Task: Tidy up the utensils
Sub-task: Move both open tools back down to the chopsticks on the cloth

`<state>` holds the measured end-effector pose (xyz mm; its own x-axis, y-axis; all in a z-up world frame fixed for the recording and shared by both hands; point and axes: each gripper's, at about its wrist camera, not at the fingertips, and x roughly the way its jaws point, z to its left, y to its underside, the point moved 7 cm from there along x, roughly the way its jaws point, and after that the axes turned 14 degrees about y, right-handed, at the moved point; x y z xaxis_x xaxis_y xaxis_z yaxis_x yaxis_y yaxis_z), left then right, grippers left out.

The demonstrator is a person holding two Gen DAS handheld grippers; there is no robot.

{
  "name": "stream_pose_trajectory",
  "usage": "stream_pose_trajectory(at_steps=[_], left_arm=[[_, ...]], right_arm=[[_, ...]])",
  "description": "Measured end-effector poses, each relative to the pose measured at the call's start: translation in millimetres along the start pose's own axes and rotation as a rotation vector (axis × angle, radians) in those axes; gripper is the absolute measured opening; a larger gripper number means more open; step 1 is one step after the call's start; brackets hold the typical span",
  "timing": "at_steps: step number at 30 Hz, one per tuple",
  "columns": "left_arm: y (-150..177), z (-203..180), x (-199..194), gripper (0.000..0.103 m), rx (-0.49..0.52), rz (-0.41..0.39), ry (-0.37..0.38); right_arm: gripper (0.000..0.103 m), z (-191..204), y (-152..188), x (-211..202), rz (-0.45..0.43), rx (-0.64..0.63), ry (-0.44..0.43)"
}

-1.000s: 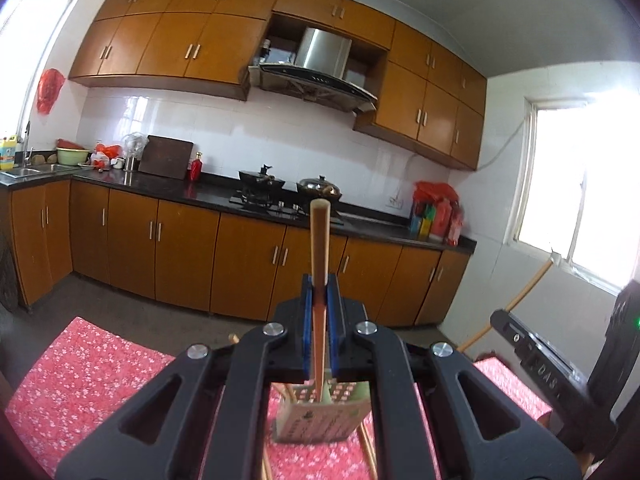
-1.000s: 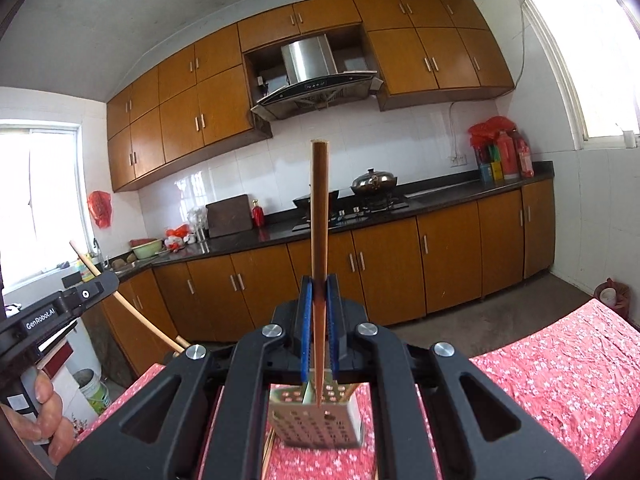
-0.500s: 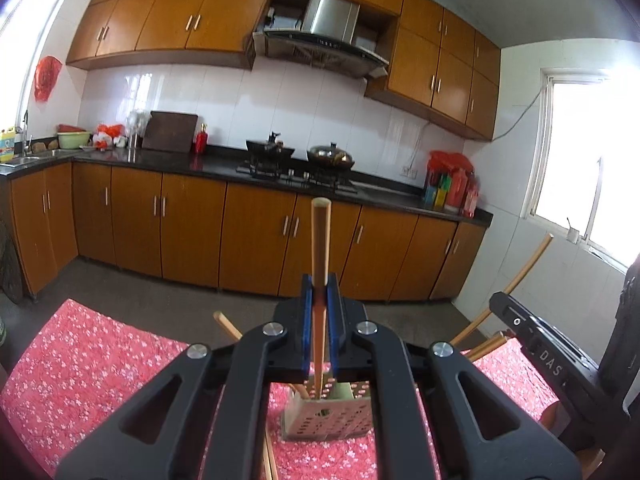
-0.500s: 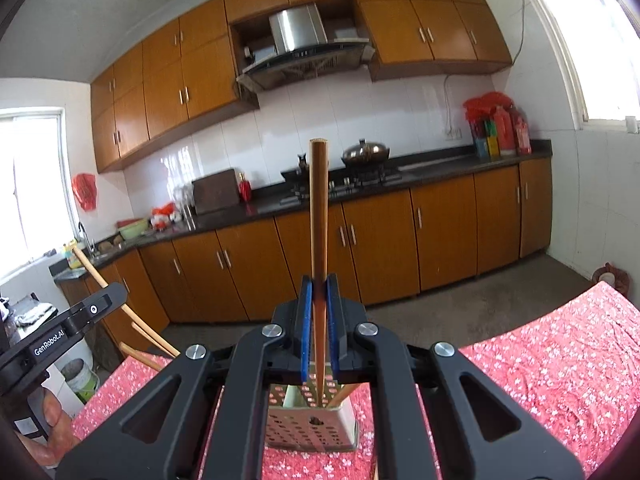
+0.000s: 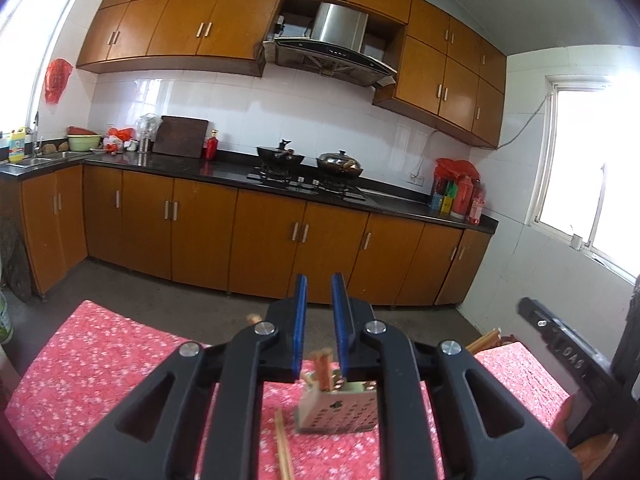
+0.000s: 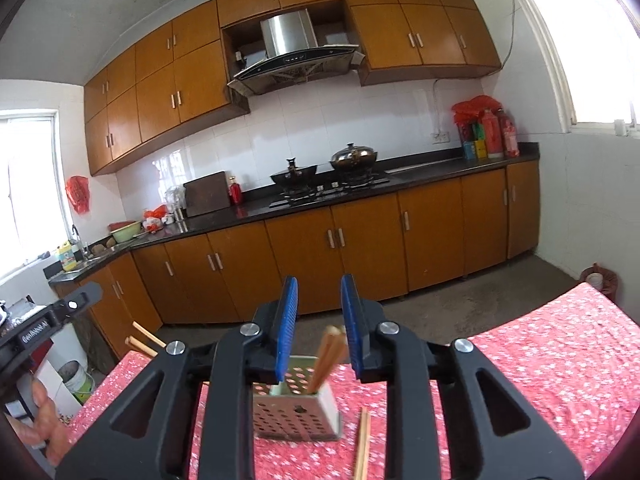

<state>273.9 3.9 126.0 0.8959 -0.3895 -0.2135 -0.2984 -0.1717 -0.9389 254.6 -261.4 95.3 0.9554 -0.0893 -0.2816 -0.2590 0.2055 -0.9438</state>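
- At the far left of the right wrist view, a person's hand [image 6: 44, 428] is gripping the body of the left gripper, seen from the side.
- Two loose chopstick ends [image 6: 146, 340] are poking up just right of that gripper body, at the near left edge of the table [image 6: 560, 360], which is wearing a red floral cloth.
- The left gripper [image 5: 319, 320] is hovering over the middle of the table, its blue pads [image 5: 300, 328] standing a narrow gap apart and opening, with nothing pressed between them.
- Seen through that gap, the holder [image 5: 338, 410], a pale perforated metal box, is standing upright on the cloth with chopsticks [image 5: 322, 368] sticking up out of it.
- A loose pair of chopsticks [image 5: 284, 448] is lying on the cloth just left of the holder in the left wrist view.
- The right gripper [image 6: 318, 324] is hanging above the same holder [image 6: 298, 416] from the other side, its blue pads [image 6: 288, 328] a little wider apart and also opening, gripping nothing.
- Chopsticks [image 6: 326, 360] are leaning in the holder, their tips rising into the gap between the right gripper's pads without touching either one.
- Another loose pair of chopsticks [image 6: 362, 444] is lying on the cloth just right of the holder in the right wrist view.
- Far behind the table, a dark countertop [image 5: 400, 200] is running along wooden cabinets, carrying a wok [image 5: 280, 154] and a lidded pot [image 5: 340, 162] on the stove.
- At the far right of the left wrist view, the black body of the right gripper is showing beside a bright window [image 5: 580, 168].
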Motion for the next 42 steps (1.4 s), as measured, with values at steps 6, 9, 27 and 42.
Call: stream_pose_trajectory(at_steps=[6,9,27,42], left_arm=[[35,28,-39,0.017,-0.004,0.050,-0.068],[65,47,-48,0.017,-0.009,0.107,-0.105],[229,84,-24,0.017,-0.135,0.483,-0.097],[242,60,-7,0.017,-0.131,0.546,-0.016]], right_arm=[[0.024,-44,39,-12,0.093,-0.003,0.088],[0.024,-62,85,1,0.222,-0.019,0.119],[0.023,-29,262,39,0.652,-0.084,0.030],[0.008,-46,260,58,0.595,-0.186,0.162]])
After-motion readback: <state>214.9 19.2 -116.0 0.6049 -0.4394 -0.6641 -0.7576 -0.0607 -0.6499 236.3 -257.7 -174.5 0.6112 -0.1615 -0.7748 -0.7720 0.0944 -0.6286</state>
